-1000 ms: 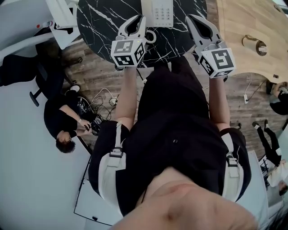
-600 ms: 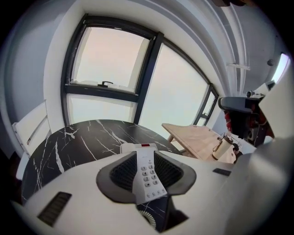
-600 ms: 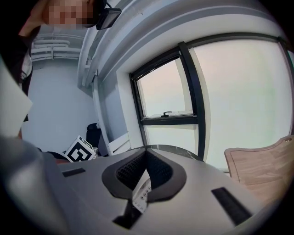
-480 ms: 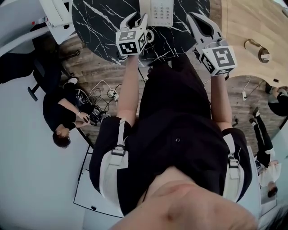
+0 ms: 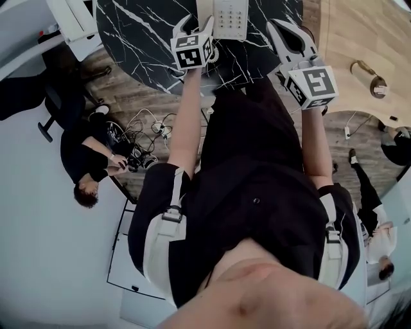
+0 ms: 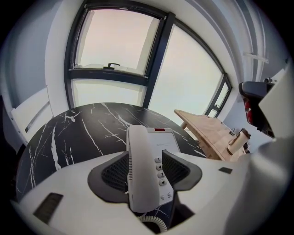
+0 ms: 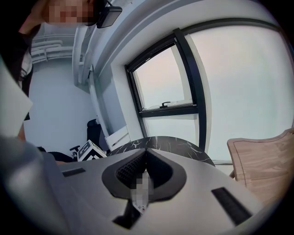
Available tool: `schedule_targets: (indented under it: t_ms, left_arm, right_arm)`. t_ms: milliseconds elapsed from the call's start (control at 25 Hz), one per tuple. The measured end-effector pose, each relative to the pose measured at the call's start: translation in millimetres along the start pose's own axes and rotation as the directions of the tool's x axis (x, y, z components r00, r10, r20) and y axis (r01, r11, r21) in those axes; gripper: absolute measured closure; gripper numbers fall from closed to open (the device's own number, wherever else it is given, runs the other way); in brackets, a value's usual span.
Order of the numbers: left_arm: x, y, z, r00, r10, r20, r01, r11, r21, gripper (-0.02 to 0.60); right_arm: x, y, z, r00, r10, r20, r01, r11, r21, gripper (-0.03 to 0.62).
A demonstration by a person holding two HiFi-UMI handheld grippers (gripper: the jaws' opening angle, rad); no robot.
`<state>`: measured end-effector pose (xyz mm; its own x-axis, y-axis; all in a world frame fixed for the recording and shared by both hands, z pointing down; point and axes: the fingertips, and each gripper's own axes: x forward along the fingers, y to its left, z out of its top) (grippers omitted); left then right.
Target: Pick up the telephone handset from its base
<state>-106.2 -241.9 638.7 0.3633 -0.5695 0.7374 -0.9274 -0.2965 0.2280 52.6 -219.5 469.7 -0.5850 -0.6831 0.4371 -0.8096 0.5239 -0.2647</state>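
The white telephone stands on the black marble table (image 6: pixel 69 133), its handset (image 6: pixel 139 174) lying in the cradle on the left of the keypad base (image 6: pixel 166 142). My left gripper (image 6: pixel 144 157) is low over the phone's near end. Its jaws are opening and straddle the handset, and the pads (image 6: pixel 115 172) do not press on it. A coiled cord (image 6: pixel 154 222) hangs below. In the head view the left gripper (image 5: pixel 194 27) is at the phone base (image 5: pixel 230 16). My right gripper (image 5: pixel 287 29) hovers to the right of the phone, shut with nothing in it (image 7: pixel 146 158).
A light wooden table (image 5: pixel 359 32) adjoins the marble one on the right, with a small cylinder (image 5: pixel 369 71) on it. On the floor at the left sits a person (image 5: pixel 90 167) beside loose cables (image 5: pixel 148 132). Large windows (image 6: pixel 119 41) stand behind the table.
The left gripper has moved away from the body and down onto the phone, and its jaws have spread apart. The right gripper has sunk slightly and stays beside the phone.
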Motion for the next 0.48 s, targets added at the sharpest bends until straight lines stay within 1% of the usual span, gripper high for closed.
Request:
schedule_targets:
  t_ms: [160,360,480]
  left_arm:
    - [15,1,-9,0.999,0.013,-0.031,-0.013,1.000,-0.013,0.336]
    - [30,4,-22,0.996,0.047,-0.075,-0.049,0.999,-0.013,0.327]
    - [36,4,-28,0.994,0.062,-0.088,-0.064,0.998,-0.019,0.327]
  right_arm:
    - [6,-3,-5,1.000,0.011,-0.017,-0.011,1.000,0.011,0.565]
    - [13,-1,-8,0.999,0.032,-0.025,-0.031,0.999,0.023,0.564]
    - [14,-1,-10,0.999,0.037,-0.027,-0.036,0.999,0.028,0.565]
